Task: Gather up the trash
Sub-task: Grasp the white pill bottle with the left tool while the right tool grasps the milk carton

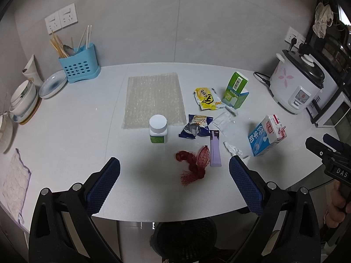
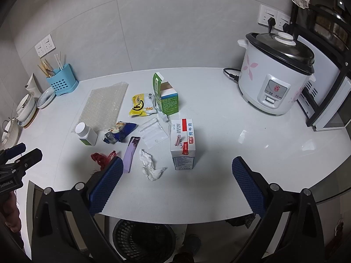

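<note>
Trash lies on the white counter [image 1: 76, 131]: a red net bag [image 1: 194, 162], a purple wrapper [image 1: 215, 150], a crumpled tissue [image 2: 150, 164], a milk carton [image 2: 182, 144], a blue snack wrapper [image 1: 195, 127], a yellow snack bag [image 1: 207, 98], a clear plastic bag [image 2: 152, 133], an open green box [image 1: 235, 91], a white pill bottle [image 1: 158, 129] and a bubble wrap sheet [image 1: 153, 100]. My left gripper [image 1: 174, 166] is open above the counter's front edge, near the net bag. My right gripper [image 2: 175, 168] is open just in front of the milk carton. Both are empty.
A black mesh bin [image 2: 142, 239] stands on the floor below the counter edge. A rice cooker [image 2: 274, 76] and a rack with an oven sit at the right. A blue utensil holder [image 1: 80, 63], plates and bowls [image 1: 24, 100] line the left. A cloth [image 1: 13, 186] lies front left.
</note>
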Motion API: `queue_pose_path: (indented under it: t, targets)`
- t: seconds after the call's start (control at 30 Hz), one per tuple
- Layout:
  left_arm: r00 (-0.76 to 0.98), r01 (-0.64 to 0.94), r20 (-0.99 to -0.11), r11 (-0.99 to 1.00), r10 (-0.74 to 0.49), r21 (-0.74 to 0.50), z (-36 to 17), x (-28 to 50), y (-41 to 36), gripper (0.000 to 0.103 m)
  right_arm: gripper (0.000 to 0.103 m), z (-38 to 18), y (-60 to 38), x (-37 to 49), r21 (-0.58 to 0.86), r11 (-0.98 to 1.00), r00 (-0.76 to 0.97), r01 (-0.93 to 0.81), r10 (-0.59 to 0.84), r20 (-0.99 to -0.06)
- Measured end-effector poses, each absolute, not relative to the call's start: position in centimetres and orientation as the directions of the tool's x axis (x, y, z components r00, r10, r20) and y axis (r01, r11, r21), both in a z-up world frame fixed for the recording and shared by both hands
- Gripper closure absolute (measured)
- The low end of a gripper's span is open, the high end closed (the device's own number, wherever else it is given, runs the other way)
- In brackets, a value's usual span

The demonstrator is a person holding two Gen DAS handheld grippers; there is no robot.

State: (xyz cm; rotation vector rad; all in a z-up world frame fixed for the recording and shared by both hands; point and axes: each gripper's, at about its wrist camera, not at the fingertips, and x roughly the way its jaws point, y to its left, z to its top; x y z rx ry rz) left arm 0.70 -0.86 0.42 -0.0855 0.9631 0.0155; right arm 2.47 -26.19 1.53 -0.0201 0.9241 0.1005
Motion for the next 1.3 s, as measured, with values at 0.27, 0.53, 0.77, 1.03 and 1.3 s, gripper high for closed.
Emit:
queue_pose_path:
  t: [0.27, 0.53, 0.77, 1.03, 1.3]
  targets:
    - [0.567, -0.055, -0.823, 0.996, -0.021, -0.064, -0.8, 1.5, -0.5, 0.006, 0.007, 0.8, -26.0, 3.3, 0.013, 0.995, 0.593, -0.095, 0.067, -0.803]
    - [0.565, -0.077, -0.825, 0.994, -0.022, -0.080, -2.9, 3.9, 1.0, 0.006, 0.007, -0.9, -26.2, 5.2, -0.003, 0.996, 0.578, -0.087, 0.048, -0.815]
    - [0.566, -0.073, -0.824, 0.995, -0.015, -0.068, -5.0, 6.3, 1.7, 0.006, 0.007, -2.9, -26.4, 7.3, -0.009, 0.997, 0.557, -0.075, 0.035, -0.830]
    - [0.536, -0.078, -0.844, 0.996, 0.008, -0.041, -8.3, 9.4, 1.9, 0.007, 0.010, -5.3, -26.4, 9.5, -0.018, 0.998, 0.523, -0.057, 0.015, -0.852]
    - [0.496, -0.095, -0.868, 0.995, 0.022, -0.029, -11.2, 11.5, 1.9, 0.009, 0.019, -7.0, -26.3, 11.2, -0.026, 0.999, 0.494, -0.045, -0.001, -0.869]
